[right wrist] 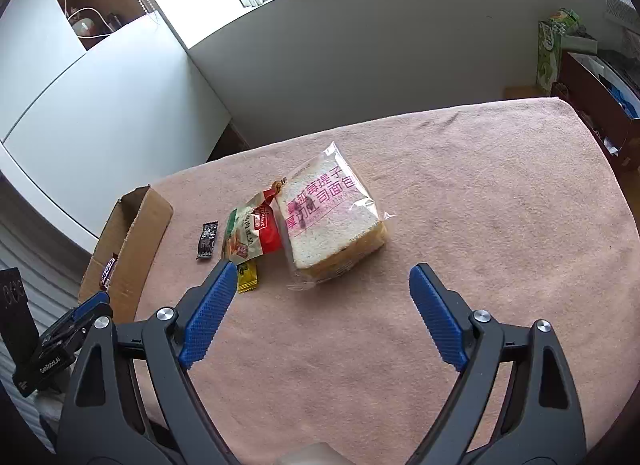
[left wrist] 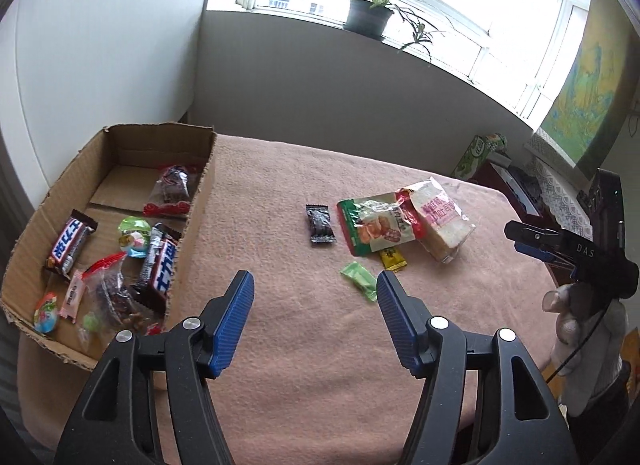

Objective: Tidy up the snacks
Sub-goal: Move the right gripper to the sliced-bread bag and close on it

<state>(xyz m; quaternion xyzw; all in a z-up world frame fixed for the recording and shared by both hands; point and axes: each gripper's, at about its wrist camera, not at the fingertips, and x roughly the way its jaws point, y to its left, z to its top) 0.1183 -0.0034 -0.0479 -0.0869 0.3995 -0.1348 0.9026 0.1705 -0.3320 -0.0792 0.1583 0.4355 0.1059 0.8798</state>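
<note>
- Snacks are splitting two ways rn: a bunch are already sitting in the cardboard box point(left wrist: 120, 169) at the left edge of the bench point(left wrist: 280, 345), the rest are lying loose mid-bench on the pink cloth.
- Loose ones: bread pack point(right wrist: 332, 221), red/green pouch point(right wrist: 250, 235) tucked against and partly under its left side, yellow sachet point(right wrist: 248, 279) just below the pouch, black bar point(right wrist: 208, 241) to the left, plus a green candy point(left wrist: 360, 279) nearest the left hand-held gripper point(left wrist: 316, 285).
- Both are gaping wide w/ nothing btwn the jaws; right hand-held gripper point(right wrist: 322, 279) is hovering just short of the bread.
- Handling guess: bread is looking light, soft, squishy, w/ slick film wrap, so I'd be pinching gently across the slab's short sides or by the crimped end, not crushing it.
- Small wrappers are prob featherlight and flat, so nipping an edge seam is the way imo.
- Orientation: bread is lying flat, printed face up, long axis running diagonally from near-left to far-right in the right wrist view; black bar is pointing roughly away from the cams.
</note>
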